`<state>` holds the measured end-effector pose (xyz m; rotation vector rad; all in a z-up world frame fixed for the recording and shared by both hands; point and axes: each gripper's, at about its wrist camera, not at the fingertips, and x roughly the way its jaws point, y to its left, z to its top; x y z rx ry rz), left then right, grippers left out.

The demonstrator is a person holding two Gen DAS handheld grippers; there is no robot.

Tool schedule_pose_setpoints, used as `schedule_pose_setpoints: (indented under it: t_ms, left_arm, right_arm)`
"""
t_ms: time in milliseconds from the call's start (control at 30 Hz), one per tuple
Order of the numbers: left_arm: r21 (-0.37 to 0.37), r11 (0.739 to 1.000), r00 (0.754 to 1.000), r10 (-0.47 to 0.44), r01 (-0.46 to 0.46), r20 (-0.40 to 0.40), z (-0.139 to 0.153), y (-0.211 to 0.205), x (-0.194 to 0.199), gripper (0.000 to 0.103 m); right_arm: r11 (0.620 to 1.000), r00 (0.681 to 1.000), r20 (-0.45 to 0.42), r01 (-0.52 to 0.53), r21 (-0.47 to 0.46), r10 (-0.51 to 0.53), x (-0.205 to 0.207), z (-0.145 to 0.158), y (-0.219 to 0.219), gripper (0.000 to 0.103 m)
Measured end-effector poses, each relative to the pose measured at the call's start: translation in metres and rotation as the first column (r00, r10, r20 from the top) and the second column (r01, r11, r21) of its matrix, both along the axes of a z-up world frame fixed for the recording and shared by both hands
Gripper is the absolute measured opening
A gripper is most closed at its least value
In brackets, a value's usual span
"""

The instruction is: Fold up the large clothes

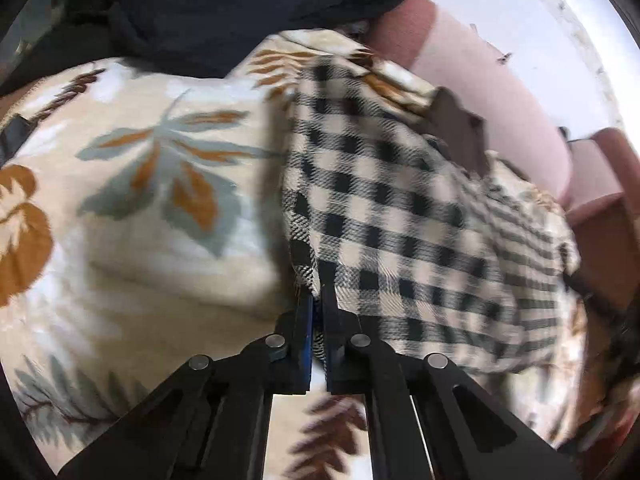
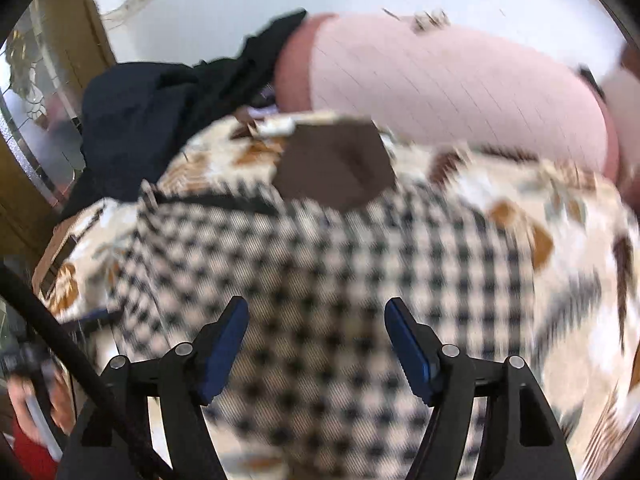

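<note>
Nearest my left camera, the left gripper [image 1: 319, 320] is clamped tight on the edge of the checked shirt [image 1: 400, 232], a soft woven cloth draped over the leaf-print blanket [image 1: 160, 184]; I judge that thin pinch could slip. From the right camera, my right gripper [image 2: 316, 344] hovers wide open and empty above the blurred shirt [image 2: 320, 280], so reaching carelessly could bunch it.

Bare bedspread [image 1: 132, 240] lies free left of the checked shirt [image 1: 400, 220]; dark clothes [image 1: 208, 12] and a pink headboard [image 2: 440, 88] block the far side.
</note>
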<state>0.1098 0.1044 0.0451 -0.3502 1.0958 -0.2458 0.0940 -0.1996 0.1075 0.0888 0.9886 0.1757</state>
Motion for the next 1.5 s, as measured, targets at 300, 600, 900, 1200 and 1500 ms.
schedule_pose_setpoints:
  t_ms: [300, 600, 900, 1200, 1500]
  left_arm:
    - [-0.058, 0.992, 0.988, 0.116, -0.111, 0.099, 0.034, 0.039, -0.006, 0.003]
    - [-0.012, 0.968, 0.963, 0.250, -0.250, 0.102, 0.044, 0.087, -0.010, 0.003]
    - [0.022, 0.955, 0.953, 0.293, -0.295, 0.076, 0.034, 0.091, -0.006, 0.003]
    - [0.049, 0.991, 0.990, 0.121, -0.125, 0.074, 0.023, 0.029, -0.002, 0.060]
    - [-0.063, 0.997, 0.998, 0.056, -0.053, 0.043, 0.017, 0.000, -0.032, 0.060]
  right_arm:
    - [0.963, 0.959, 0.098, -0.270, 0.027, 0.266, -0.024, -0.002, 0.132, 0.075]
    - [0.887, 0.897, 0.057, -0.422, -0.187, 0.439, -0.020, -0.048, 0.253, 0.066]
    - [0.939, 0.937, -0.059, -0.340, 0.057, 0.343, 0.011, -0.065, 0.245, 0.021]
    - [0.990, 0.994, 0.105, -0.007, 0.141, -0.008, -0.044, -0.001, 0.033, 0.072]
    - [0.886, 0.921, -0.001, 0.375, 0.271, -0.389, -0.088, -0.057, -0.149, 0.078]
